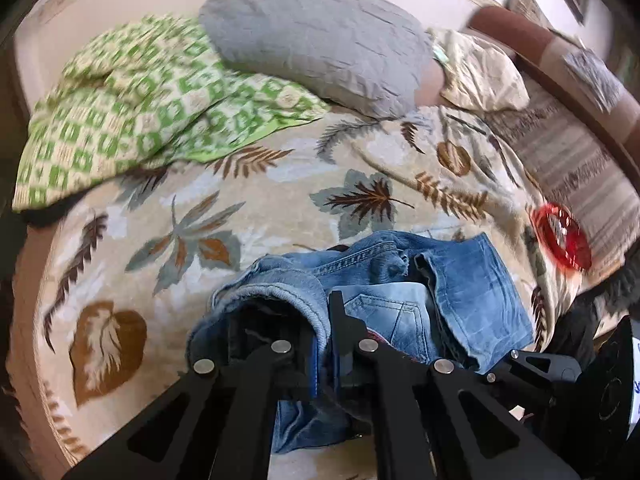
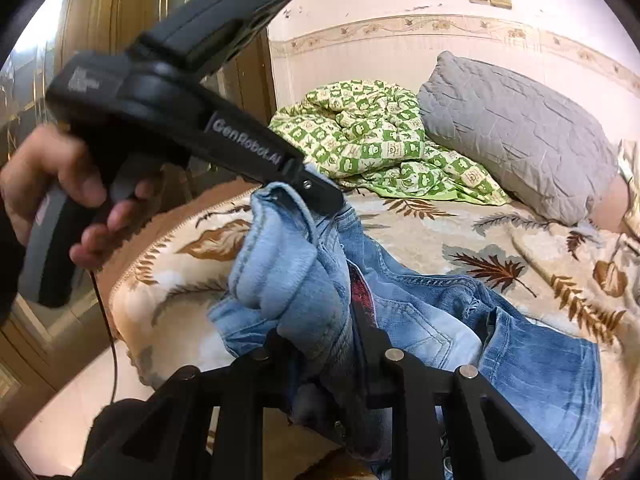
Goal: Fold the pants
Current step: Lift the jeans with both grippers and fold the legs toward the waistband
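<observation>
1. The bed (image 1: 280,184) fills most of both views, covered in a soft cream blanket printed with brown and grey leaves. It carries everything else.
2. The jeans (image 2: 532,364) lie crumpled at the lower centre of each frame, near the bed's front edge. They are faded blue denim, thick-seamed, with a back pocket and a frayed hem showing. I see no clean fold yet; I'd judge the task barely begun, with flattening and every fold left to do.
3. A grey pillow (image 1: 316,36) with a wrinkled cover sits at the top, and a rumpled green-checked quilt (image 1: 132,108) is at the upper left.
4. The left gripper (image 2: 320,196), black plastic, has its fingers pinched shut on a bunched pale edge of the jeans, lifted off the bed at frame centre.
5. The right gripper (image 2: 320,344) has its fingers clamped around another lifted fold of denim at the lower centre.
6. A small red glossy object (image 1: 560,238), blurred, lies on the bed at the right edge.
</observation>
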{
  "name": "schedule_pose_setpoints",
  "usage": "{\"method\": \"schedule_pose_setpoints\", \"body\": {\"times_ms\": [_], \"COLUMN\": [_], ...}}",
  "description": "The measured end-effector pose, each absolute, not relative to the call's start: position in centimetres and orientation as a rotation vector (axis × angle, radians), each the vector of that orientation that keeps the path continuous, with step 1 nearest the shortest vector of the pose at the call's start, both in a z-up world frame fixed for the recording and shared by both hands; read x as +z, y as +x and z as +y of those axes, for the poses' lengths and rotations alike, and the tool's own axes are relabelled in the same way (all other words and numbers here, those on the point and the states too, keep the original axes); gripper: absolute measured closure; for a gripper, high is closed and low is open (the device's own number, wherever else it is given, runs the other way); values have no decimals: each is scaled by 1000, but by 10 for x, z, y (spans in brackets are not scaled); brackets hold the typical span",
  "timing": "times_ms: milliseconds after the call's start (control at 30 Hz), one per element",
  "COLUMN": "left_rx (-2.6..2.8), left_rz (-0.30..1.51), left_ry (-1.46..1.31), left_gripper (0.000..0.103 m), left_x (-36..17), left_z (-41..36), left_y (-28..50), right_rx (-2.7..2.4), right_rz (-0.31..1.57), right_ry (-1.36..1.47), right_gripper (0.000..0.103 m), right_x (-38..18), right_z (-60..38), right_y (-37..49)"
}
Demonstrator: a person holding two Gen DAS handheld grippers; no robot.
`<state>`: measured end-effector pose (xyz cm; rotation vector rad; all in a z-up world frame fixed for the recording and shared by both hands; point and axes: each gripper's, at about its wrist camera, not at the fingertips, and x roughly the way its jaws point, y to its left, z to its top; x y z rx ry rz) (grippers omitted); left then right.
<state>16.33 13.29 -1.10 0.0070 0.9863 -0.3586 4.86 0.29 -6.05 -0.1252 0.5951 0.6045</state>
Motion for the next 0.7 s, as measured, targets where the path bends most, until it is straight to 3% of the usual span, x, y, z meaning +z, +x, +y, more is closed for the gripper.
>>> {"method": "schedule_pose_setpoints", "body": {"times_ms": [100, 133, 167, 200, 233, 700], "left_rx": [-307, -289, -246, -231, -230, -322], "left_rz": [1005, 1017, 1020, 1012, 1002, 1203], "left_ry": [-43, -52, -68, -92, -129, -337], "left_gripper": [90, 81, 51, 22, 15, 14], "left_x": [-20, -23, -28, -31, -33, -129], "left_z": [156, 163, 177, 187, 198, 246], "left_y": [163, 163, 164, 164, 164, 225], "right_rx": [650, 656, 654, 651, 652, 653], "right_rz": [629, 639, 649, 653, 638, 589], "right_ry": [-99, -106, -123, -135, -135, -595], "right_gripper": [73, 56, 41, 18, 12, 11], "right_x": [-61, -61, -63, -65, -67, -114], "right_z": [6, 9, 14, 18, 20, 106], "right_y": [52, 52, 51, 50, 46, 32]}}
